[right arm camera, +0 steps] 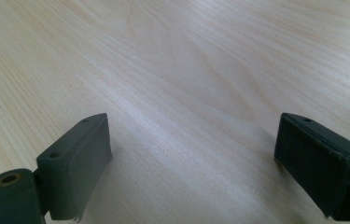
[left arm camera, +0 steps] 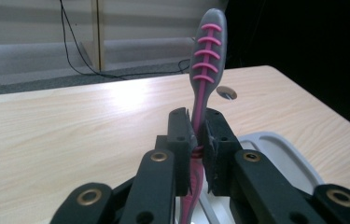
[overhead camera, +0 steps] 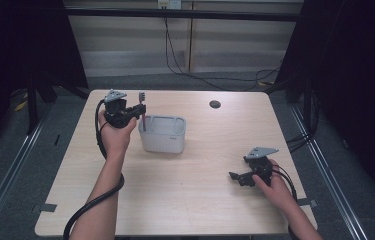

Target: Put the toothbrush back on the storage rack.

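1. Holding: my left gripper clamps the toothbrush upright, just above the grey holder's 9 o'clock rim.
2. Idle: right gripper, jaws wide, empty, at the table's 4 o'clock.
3. Advice: I'd keep the brush vertical and lower slowly inside the rim.

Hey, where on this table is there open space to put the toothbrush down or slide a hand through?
Bare wood runs between the grey bin and the right gripper, along the near edge of the table between the forearms, and around the small round hole at the far right. It is crowded only at the bin's left end, where the left gripper holds the toothbrush upright.
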Demonstrator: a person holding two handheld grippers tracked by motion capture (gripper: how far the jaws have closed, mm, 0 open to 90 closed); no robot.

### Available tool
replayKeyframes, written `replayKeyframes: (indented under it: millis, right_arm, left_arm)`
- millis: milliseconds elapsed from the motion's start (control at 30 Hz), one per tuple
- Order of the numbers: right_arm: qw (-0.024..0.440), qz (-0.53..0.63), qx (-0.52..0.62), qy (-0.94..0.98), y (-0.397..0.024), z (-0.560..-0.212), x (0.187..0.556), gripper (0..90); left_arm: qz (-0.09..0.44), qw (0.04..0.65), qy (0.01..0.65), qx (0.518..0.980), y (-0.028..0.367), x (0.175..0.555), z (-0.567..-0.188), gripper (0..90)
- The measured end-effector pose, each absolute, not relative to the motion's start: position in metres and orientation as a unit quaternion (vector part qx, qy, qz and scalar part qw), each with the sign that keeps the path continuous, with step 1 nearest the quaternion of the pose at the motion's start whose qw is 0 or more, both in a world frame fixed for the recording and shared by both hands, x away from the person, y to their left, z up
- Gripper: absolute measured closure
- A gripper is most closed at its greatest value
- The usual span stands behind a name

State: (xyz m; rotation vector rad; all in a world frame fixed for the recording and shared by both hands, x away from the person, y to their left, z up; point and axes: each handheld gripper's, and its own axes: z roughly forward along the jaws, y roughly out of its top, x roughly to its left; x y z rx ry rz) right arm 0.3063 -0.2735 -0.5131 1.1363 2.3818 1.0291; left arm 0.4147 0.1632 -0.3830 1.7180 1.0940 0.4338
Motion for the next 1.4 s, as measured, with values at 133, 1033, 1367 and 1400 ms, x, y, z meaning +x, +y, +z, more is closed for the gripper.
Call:
replayKeyframes:
  millis: [133,1033,1367,1400]
  right_arm:
    - [0.154,0.359,0.396,0.831,-0.274,-0.513,0.306,10.1]
    - [0.154,0.359,0.396,0.831,-0.274,-0.513,0.306,10.0]
    - [0.154,0.359,0.396,0.831,-0.274,-0.513,0.306,10.1]
    - [0.154,0.359,0.396,0.831,-0.274,-0.513,0.306,10.0]
  left_arm:
    - [0.179,0.504,0.454,0.713,0.164,0.413,-0.385,82.6]
    - [0.184,0.499,0.452,0.716,0.163,0.406,-0.394,82.2]
    - [0.189,0.494,0.450,0.719,0.164,0.403,-0.396,82.2]
    - [0.190,0.494,0.449,0.720,0.164,0.403,-0.397,82.1]
